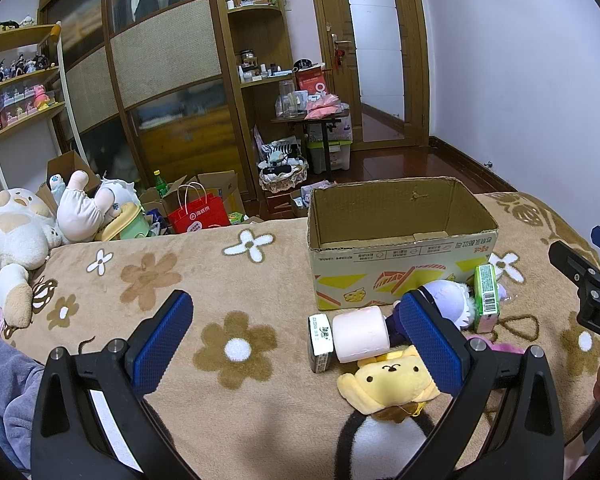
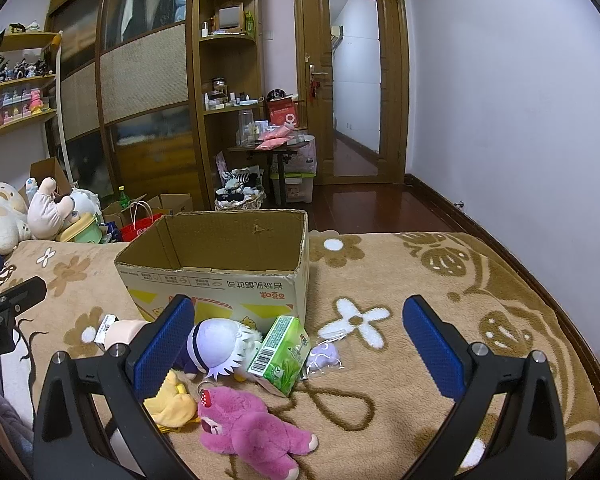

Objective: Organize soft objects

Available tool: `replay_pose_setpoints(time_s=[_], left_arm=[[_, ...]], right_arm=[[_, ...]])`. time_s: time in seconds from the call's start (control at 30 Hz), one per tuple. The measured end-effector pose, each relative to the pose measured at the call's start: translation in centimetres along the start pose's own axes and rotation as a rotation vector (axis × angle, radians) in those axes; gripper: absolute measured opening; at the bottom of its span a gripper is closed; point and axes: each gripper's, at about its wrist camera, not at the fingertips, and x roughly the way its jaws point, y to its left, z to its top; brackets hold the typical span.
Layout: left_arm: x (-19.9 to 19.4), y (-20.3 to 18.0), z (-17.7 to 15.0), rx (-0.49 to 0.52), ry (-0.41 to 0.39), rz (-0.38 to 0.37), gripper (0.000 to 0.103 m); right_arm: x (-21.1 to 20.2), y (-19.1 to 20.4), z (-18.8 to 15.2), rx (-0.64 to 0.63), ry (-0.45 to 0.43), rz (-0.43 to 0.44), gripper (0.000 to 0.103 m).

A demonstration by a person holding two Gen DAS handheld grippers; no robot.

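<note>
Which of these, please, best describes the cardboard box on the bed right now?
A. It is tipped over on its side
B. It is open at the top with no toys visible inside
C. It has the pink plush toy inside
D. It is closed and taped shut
B: the cardboard box stands upright and open, only bare walls showing inside, while the pink plush toy lies on the blanket in front of it.
</note>
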Motion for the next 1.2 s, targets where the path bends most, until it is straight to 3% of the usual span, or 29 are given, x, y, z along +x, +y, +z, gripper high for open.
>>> replay_pose_setpoints(time_s=[1.2], left_arm=[[0.82,-0.52,-0.05,0.016,0.029,-0.005,0.102]], right_arm=[[0.55,-0.36,-0.56,0.0,0.016,0.001,0.103]])
